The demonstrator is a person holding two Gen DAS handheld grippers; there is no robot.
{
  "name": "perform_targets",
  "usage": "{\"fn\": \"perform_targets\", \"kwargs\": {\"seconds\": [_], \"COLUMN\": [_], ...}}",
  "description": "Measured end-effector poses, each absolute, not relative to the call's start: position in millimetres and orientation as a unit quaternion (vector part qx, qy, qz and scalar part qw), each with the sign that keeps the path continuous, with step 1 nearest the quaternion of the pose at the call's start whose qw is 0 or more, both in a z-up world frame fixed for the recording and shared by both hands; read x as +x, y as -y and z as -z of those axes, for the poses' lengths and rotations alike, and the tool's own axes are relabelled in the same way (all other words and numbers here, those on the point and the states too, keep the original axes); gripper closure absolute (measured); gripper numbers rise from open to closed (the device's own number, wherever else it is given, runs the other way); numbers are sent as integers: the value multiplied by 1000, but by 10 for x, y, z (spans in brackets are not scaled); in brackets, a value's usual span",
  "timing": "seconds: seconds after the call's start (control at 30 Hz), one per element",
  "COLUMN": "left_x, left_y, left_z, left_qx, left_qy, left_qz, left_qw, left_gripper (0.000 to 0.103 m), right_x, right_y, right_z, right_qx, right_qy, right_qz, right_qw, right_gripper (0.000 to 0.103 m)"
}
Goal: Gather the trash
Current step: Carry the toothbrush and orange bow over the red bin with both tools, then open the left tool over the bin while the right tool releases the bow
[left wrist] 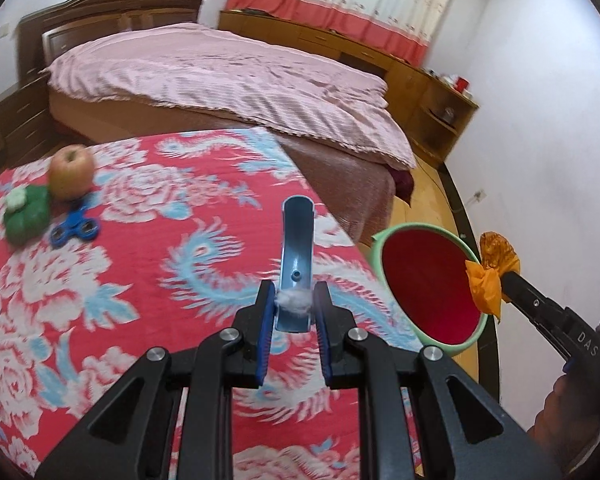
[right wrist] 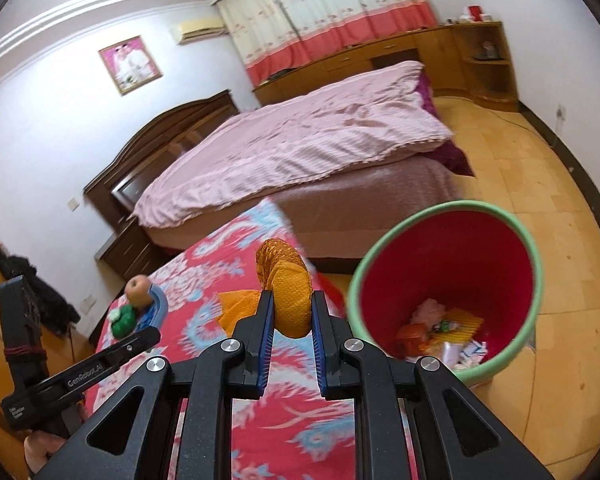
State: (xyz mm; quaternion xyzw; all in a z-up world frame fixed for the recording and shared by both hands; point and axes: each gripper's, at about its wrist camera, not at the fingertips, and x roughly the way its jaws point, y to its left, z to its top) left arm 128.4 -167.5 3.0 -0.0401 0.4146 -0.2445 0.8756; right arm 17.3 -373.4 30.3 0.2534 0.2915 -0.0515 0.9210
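My left gripper (left wrist: 294, 304) is shut on a curved blue plastic piece (left wrist: 296, 240) with a white cotton wad (left wrist: 294, 299) pinched between the pads, above the red floral tablecloth (left wrist: 140, 280). My right gripper (right wrist: 292, 312) is shut on a crumpled orange net wrapper (right wrist: 290, 296); in the left wrist view this wrapper (left wrist: 490, 276) hangs at the near rim of the bin (left wrist: 412, 229). The bin (right wrist: 536, 264), red inside with a green rim, stands on the floor right of the table and holds several scraps (right wrist: 440, 340).
An apple (left wrist: 71, 173), a green object (left wrist: 26, 214) and a blue fidget spinner (left wrist: 75, 230) lie at the table's far left. A bed with a pink quilt (left wrist: 228, 84) stands behind the table. Wooden cabinets (left wrist: 440, 108) line the far wall; tiled floor (right wrist: 540, 180) surrounds the bin.
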Motion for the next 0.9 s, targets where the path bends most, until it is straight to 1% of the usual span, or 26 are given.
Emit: {"fn": "perform_targets", "kwargs": {"seconds": [0.3,0.6,0.9], "left_x": [1295,1314,1321], "left_y": [2299,2939,3330], "left_z": [29,254,491], "left_qx": [12,54,75], "left_qy": [-420,-439,-458], "left_qz": [292,336,364], "left_qw": [859,831,808], "left_gripper": [84,84,84], "right_x": [47,-47,-31], "right_y": [4197,4513,4734], "right_z": [-69,207,389], "right_qx": [282,304,317], "right_qy": [-299,-315,-328], "right_qz": [108,153,183], "right_qw": [905,886,871], "right_gripper": [85,85,83]}}
